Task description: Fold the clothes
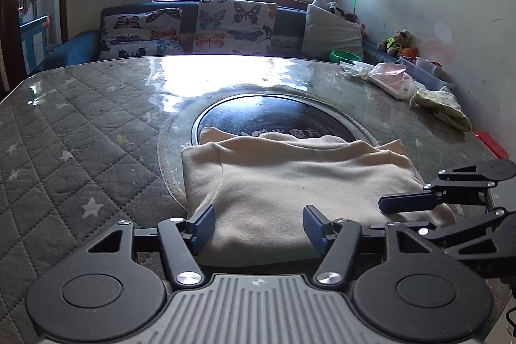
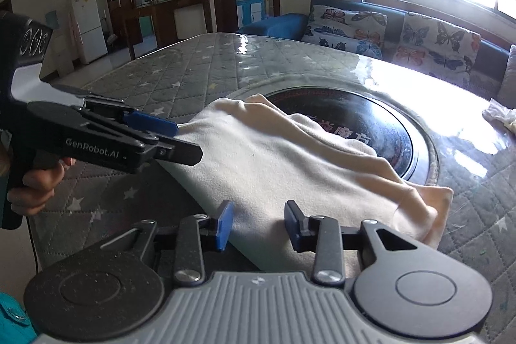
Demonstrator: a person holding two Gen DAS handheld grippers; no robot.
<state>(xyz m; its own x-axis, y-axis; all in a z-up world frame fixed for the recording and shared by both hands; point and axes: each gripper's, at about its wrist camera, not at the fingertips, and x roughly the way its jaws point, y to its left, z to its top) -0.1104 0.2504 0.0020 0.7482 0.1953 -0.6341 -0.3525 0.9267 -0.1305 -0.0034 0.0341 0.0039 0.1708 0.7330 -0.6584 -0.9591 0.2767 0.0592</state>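
While sunlight is glaring off the glass-covered grey quilted table [image 1: 80, 124], a butterfly-print sofa [image 1: 206, 28] is sitting beyond its far edge under the window. A translucent plastic bin [image 1: 425, 73] is standing by the far right corner, contents unclear. The folded cream fleece garment [image 1: 290, 182] is lying at the near edge, overlapping the round black inset [image 1: 277, 118]. The left gripper [image 1: 258, 226] and right gripper [image 2: 258, 223] are both gaping, 2 blue pads flanking the cloth.

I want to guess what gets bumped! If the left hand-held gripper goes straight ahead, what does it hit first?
Most likely the cream garment. The left hand-held gripper is open, its fingers either side of the near edge, so it would slide onto that cloth first.
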